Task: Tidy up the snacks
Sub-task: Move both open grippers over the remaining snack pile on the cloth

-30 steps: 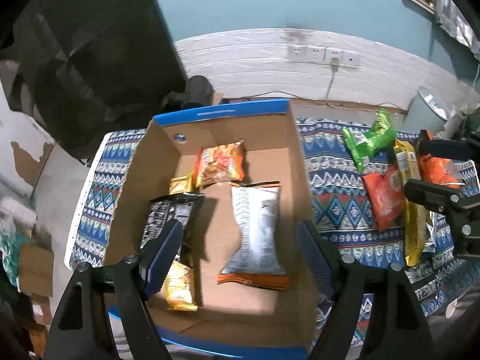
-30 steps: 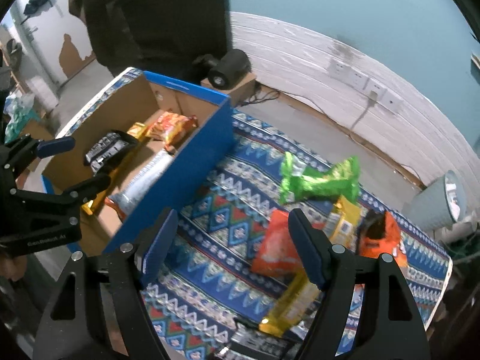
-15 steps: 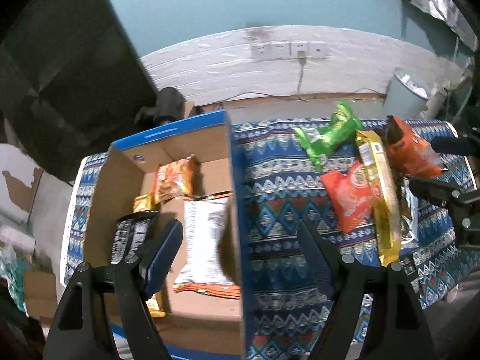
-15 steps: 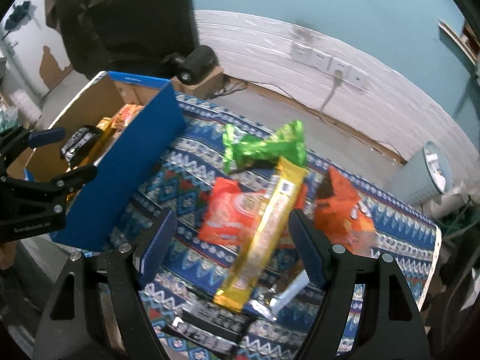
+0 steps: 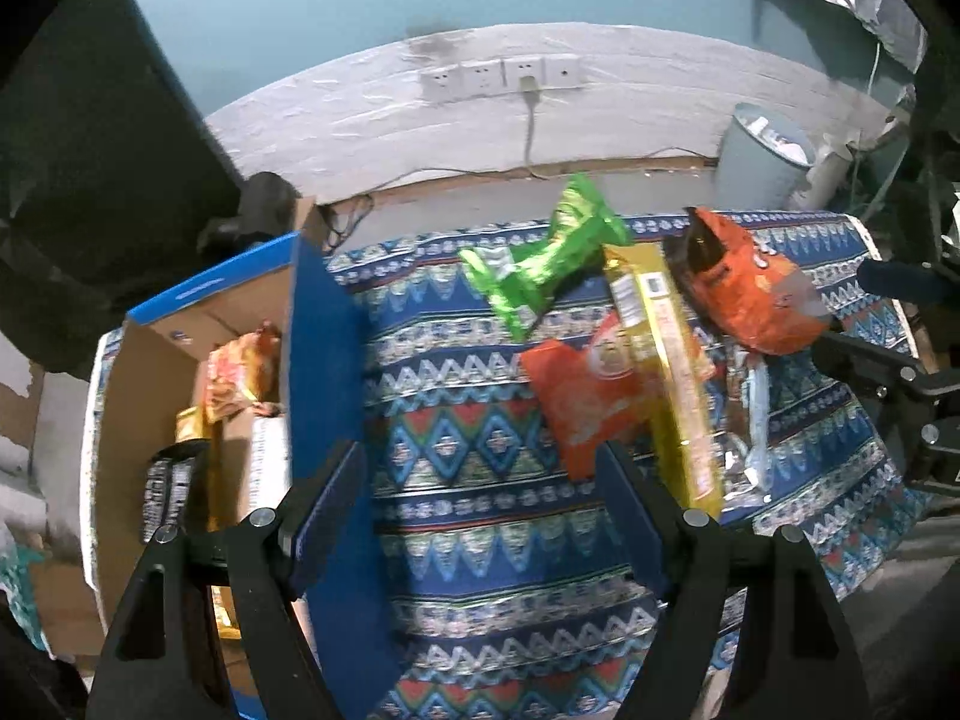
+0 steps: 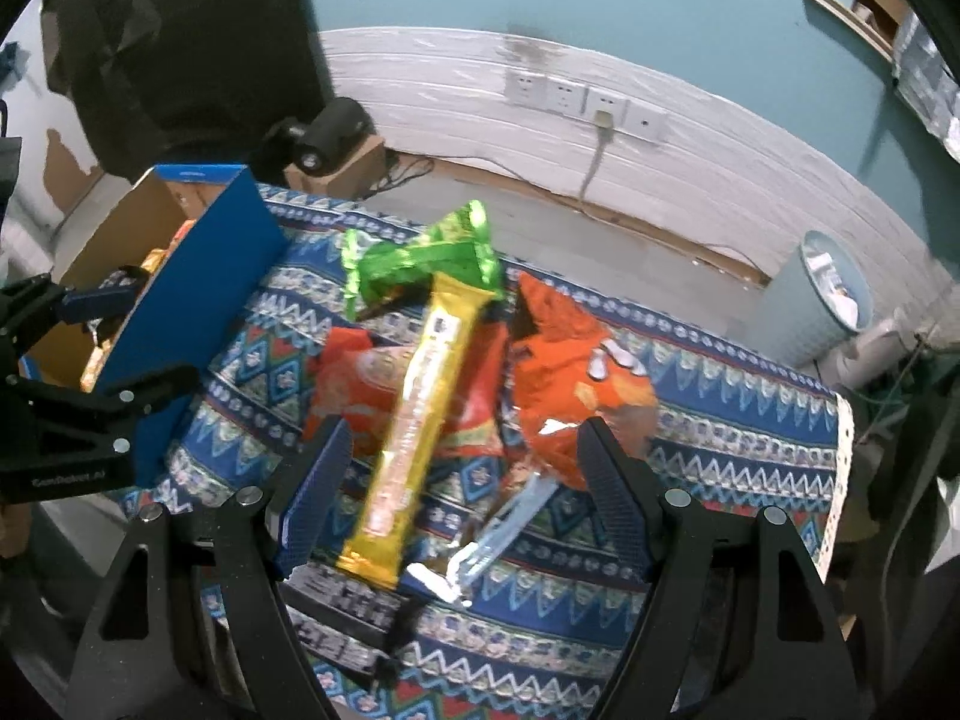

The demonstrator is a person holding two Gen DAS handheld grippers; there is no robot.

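- My left tongs (image 5: 480,498) sit at the bottom of the left wrist view, spread wide and holding nothing, above the patterned cloth on the tabletop (image 5: 468,360).
- My right tongs (image 6: 465,480) are also spread and empty, at the bottom of the right wrist view, over a heap of snacks.
- Between them lies a long yellow packet (image 6: 420,402), running from the lower middle up to the centre of the frame.
- It rests on a red-orange bag (image 6: 348,378); a crumpled orange bag (image 6: 576,372) lies just right of it.
- A green packet (image 6: 420,258) lies at the yellow packet's upper end.
- A blue cardboard box (image 5: 324,348) at the left of the left wrist view holds several snacks already.
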